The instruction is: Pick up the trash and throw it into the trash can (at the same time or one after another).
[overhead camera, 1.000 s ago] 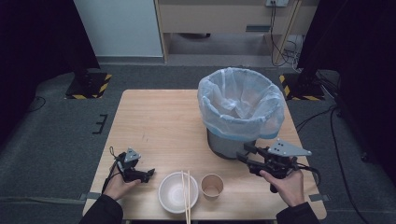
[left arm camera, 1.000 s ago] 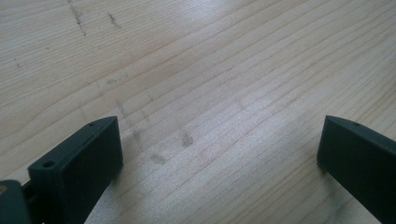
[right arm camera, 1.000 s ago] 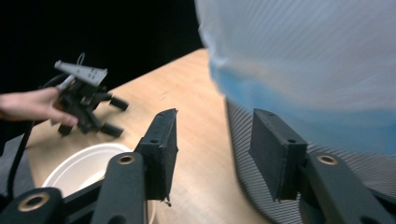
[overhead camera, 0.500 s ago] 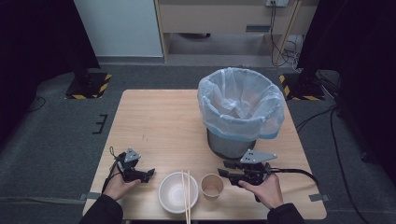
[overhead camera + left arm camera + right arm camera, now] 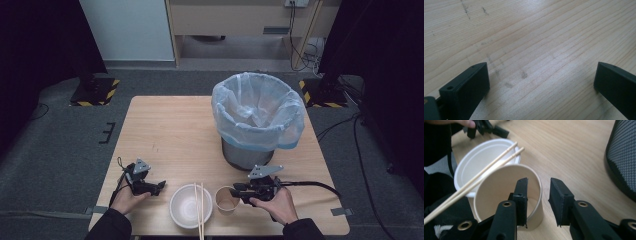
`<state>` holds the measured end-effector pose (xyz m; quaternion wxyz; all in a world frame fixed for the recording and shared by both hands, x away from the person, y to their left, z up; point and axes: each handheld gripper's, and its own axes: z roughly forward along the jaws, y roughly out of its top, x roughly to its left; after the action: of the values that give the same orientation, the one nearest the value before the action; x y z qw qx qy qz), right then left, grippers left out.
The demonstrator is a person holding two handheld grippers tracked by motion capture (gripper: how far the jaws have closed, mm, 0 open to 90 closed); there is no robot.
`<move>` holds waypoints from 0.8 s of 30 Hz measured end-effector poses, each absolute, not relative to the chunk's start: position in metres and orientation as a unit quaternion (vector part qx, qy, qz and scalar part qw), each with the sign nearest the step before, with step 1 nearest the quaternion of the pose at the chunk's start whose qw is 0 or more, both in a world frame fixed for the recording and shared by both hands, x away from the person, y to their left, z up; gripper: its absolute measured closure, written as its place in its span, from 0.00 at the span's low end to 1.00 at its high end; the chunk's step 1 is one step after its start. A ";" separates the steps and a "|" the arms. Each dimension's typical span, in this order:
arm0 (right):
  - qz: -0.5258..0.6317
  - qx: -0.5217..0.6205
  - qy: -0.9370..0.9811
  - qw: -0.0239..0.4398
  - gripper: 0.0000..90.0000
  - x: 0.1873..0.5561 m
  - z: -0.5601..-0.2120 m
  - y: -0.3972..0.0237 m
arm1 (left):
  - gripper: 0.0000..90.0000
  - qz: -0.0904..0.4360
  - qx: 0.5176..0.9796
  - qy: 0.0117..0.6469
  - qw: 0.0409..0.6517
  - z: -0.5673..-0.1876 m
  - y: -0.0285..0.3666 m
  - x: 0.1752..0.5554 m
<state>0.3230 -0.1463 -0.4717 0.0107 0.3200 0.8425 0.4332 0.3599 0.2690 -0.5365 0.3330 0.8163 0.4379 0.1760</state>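
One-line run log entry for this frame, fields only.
right hand-held gripper: open, jaws straddling paper cup wall | left hand-held gripper: open over table | chopsticks: across bowl

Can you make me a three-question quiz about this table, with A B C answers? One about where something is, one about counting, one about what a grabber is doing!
1. Where do the chopsticks lie?
A. across the white bowl
B. in the bin
C. on the floor

2. How many chopsticks are there?
A. one
B. two
C. four

3. How do the right gripper jaws stand at the paper cup?
A. far away
B. one jaw inside its rim, one outside
C. both under it

Answers: 1 A, they rest over the bowl's rim. 2 B, a pair shows. 3 B, the right gripper view shows the wall between the jaws.
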 end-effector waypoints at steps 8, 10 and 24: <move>0.412 0.319 0.853 0.003 0.92 0.324 -0.473 -0.146 | 0.00 0.176 0.816 0.438 0.333 -0.537 0.269 0.360; 0.411 0.319 0.854 0.003 0.94 0.324 -0.473 -0.147 | 0.00 0.176 0.816 0.438 0.333 -0.537 0.269 0.360; 0.462 0.326 0.825 0.017 0.94 0.323 -0.453 -0.159 | 0.00 0.176 0.816 0.438 0.333 -0.537 0.269 0.360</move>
<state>0.3233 -0.1588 -0.4528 0.0174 0.3256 0.8246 0.4623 0.3599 0.2691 -0.5365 0.3328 0.8164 0.4379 0.1759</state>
